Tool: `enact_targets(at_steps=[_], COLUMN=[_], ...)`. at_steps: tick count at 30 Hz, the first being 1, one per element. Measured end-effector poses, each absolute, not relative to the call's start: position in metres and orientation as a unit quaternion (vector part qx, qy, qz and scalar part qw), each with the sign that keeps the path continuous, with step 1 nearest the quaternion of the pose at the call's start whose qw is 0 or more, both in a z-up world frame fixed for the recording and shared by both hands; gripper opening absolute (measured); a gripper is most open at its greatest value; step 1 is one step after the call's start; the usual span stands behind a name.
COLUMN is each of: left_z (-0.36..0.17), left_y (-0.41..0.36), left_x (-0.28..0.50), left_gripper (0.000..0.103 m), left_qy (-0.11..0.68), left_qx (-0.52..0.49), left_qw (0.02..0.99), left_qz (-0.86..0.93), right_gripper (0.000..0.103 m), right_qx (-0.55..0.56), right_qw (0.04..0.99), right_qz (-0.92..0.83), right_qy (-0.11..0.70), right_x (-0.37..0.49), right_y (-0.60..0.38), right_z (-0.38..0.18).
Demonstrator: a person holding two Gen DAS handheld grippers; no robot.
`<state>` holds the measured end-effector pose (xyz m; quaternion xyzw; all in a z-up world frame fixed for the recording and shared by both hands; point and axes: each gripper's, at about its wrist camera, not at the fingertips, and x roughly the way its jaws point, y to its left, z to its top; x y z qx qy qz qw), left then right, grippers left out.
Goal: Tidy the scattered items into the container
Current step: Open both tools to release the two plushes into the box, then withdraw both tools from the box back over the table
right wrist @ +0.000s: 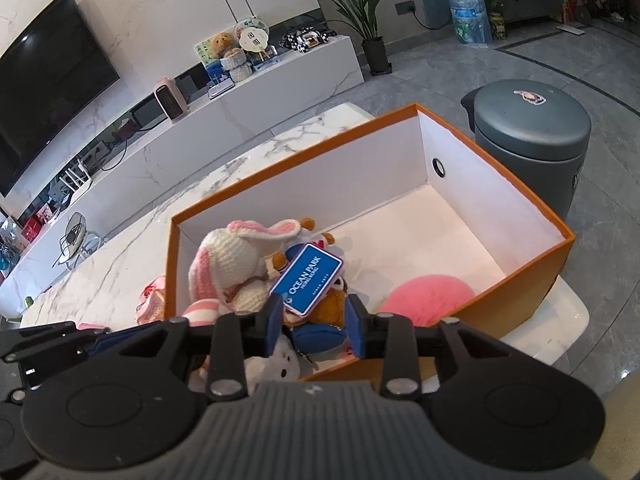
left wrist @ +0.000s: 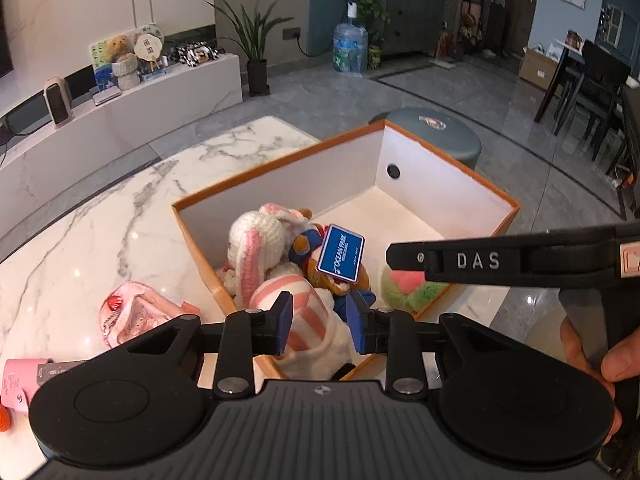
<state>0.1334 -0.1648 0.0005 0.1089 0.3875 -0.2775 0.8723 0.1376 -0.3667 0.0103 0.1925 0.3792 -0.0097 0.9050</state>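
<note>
An orange box with white inside (left wrist: 384, 128) (right wrist: 416, 109) stands on the marble table. In it lie a pink-and-white knitted rabbit (left wrist: 256, 240) (right wrist: 228, 260), a brown bear doll with a blue Ocean Park tag (left wrist: 341, 254) (right wrist: 306, 280) and a pink-green plush ball (left wrist: 408, 286) (right wrist: 428, 298). My left gripper (left wrist: 320, 322) is open above the rabbit's striped body at the box's near end. My right gripper (right wrist: 316, 328) is open over the bear doll. A pink pouch (left wrist: 136, 314) and a pink case (left wrist: 24, 380) lie on the table left of the box.
The right gripper's arm (left wrist: 500, 260) crosses the left wrist view over the box's right side. A grey round bin (right wrist: 532, 128) stands on the floor beyond the box. A small orange item (left wrist: 4, 420) lies at the table's left edge.
</note>
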Motion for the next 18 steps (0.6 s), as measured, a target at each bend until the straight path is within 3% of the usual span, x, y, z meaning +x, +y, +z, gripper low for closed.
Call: enact_targets(at_steps=[10,18], left_z=[0.029,0.047], left_y=[-0.118,-0.070], left_x=[0.116,0.103], left_gripper=[0.034,0.034], left_qy=[0.349,0.325], left_qx=[0.067,0.043], left_qw=[0.907,0.927], left_qz=[-0.228,-0.183], right_gripper=[0.069,0.072], right_qx=[0.170,0.134], right_qw=[0.920,0.927], right_qz=[0.009,0.043], right_qy=[0.354,0.348], right_x=[0.119,0.112], right_y=[-0.333,-0.285], right_z=[0.038,0.056])
